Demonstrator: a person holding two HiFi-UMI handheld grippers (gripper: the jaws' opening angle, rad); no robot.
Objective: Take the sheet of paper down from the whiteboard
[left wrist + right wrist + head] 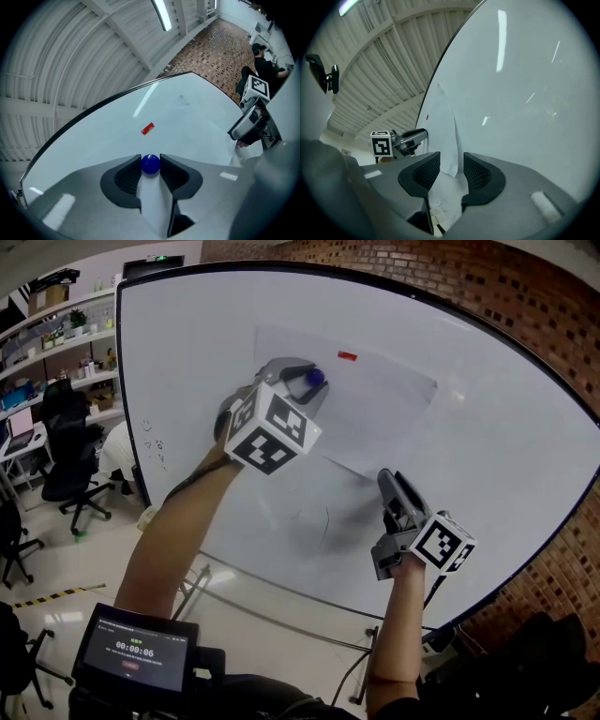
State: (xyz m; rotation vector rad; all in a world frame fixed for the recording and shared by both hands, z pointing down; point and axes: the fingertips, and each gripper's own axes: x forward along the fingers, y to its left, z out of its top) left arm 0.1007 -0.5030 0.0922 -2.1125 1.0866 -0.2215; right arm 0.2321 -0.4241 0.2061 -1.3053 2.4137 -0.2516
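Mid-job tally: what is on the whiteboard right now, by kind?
Sheet of paper: 1
Blue round magnet: 1
Red rectangular piece: 1
Total: 3

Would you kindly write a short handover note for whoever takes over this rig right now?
Left claw: shut on the blue magnet at the paper's upper left corner.
Right claw: open, with the paper's lower corner standing between its jaws, not gripped.
Paper: on the whiteboard, with a red magnet on its top edge; the lower corner lifts off the board.
Done: both claws are in place; nothing is down yet.
Left: probably pull off the blue magnet, clear the red one, close the right claw on the corner and bring the paper down.
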